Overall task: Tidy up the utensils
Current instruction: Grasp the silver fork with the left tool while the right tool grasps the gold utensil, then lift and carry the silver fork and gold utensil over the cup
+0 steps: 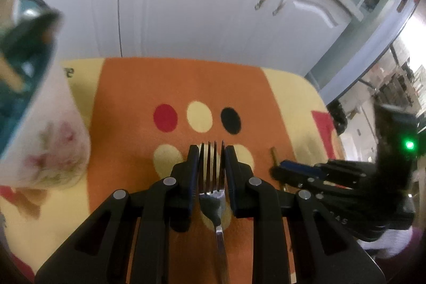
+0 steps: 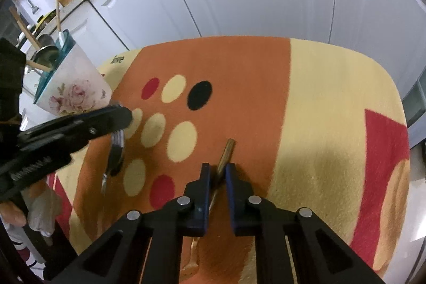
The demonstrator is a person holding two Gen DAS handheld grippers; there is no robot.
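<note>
The left gripper (image 1: 212,151) is clamped on the head of a shiny steel fork (image 1: 212,175), tines pointing away, held above the orange and cream blanket with coloured dots (image 1: 186,81). The right gripper (image 2: 217,168) sits low on the blanket with a slim brass-coloured utensil handle (image 2: 226,155) between its nearly closed blue pads (image 2: 205,177), though I cannot tell whether they actually press on it. At the left, a white flowered holder with a teal rim (image 2: 74,87) has wooden handles sticking out.

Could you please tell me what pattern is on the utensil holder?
Pink roses on frosted white, with a teal rim; the utensil holder shows best in the right wrist view.
</note>
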